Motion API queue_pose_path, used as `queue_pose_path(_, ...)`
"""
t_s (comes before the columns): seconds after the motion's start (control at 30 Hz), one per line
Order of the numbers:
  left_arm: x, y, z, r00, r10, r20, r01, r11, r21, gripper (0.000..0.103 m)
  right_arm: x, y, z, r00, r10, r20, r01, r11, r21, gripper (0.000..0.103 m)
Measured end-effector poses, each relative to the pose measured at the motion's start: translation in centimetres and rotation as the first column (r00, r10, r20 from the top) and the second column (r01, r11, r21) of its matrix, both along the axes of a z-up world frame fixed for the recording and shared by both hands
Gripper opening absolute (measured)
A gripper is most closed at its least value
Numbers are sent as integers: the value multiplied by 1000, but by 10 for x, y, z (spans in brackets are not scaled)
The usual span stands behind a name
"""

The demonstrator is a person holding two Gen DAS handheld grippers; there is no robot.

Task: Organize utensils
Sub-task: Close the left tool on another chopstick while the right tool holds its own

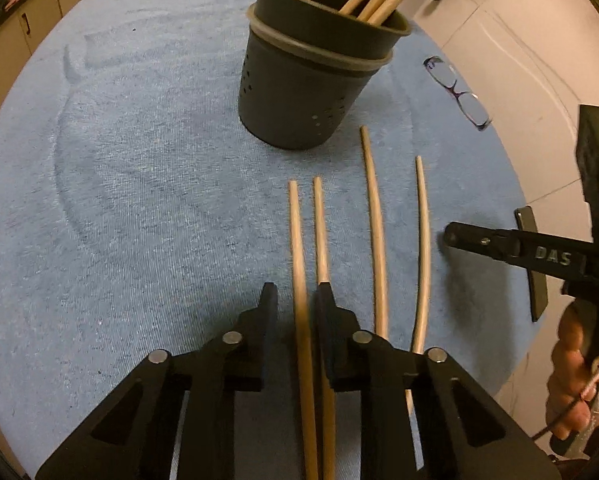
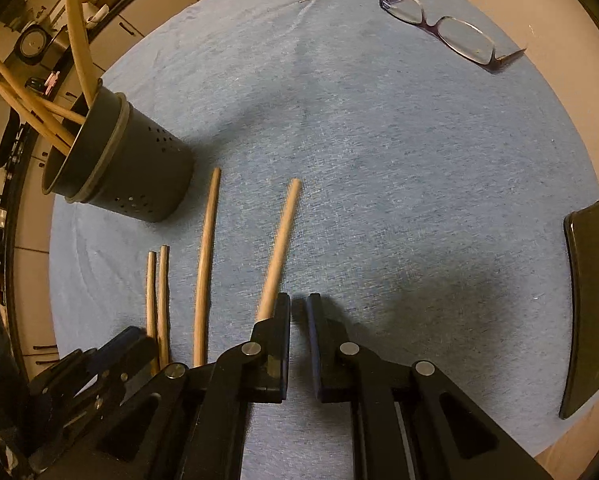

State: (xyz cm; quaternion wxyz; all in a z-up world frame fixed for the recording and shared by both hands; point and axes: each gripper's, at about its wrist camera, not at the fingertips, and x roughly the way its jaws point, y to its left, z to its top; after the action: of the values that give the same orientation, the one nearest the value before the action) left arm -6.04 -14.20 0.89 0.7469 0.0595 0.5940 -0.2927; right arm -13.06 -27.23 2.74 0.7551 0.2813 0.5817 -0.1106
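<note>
Left gripper (image 1: pixel 295 300) is down low over the blue cloth (image 1: pixel 139 200), jaws apart with a moderate gap, and one wooden chopstick (image 1: pixel 299 260) runs straight up through that gap; whether the pads actually touch it I cannot tell, since the near end of the stick disappears under the gripper body at the bottom edge. Its neighbour, a second chopstick (image 1: pixel 320 232), slips beneath the right finger, so only the far half shows. Two more lie to the right, a third chopstick (image 1: pixel 375 232) and a fourth chopstick (image 1: pixel 423 248), both cut off behind the gripper frame. Just beyond their tips stands the dark perforated utensil holder (image 1: pixel 299 92), upright, already carrying a bunch of sticks whose tops run out of frame. Over on the right wrist view, the right gripper (image 2: pixel 298 308) has its jaws only a narrow slot apart with nothing between them, just bare cloth; the fourth chopstick passes under the outer side of its left finger, near end hidden. Folded eyeglasses (image 2: pixel 447 24) sit far back on the cloth, and a dark phone (image 2: pixel 591 300) lies at the right rim, its lower end bent by the lens.
</note>
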Motion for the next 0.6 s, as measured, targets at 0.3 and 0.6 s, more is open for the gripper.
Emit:
queue_pose_path(0.3, 9, -11, -1, 1000, -21, 16, 21, 999, 33, 18, 2, -2, 2, 1000, -14, 5, 13, 999, 35, 9)
queue_pose_path(0.6, 8, -3, -2, 999, -30, 38, 28, 998, 52, 6, 25, 8, -6, 999, 2, -45, -1, 1000, 24, 9)
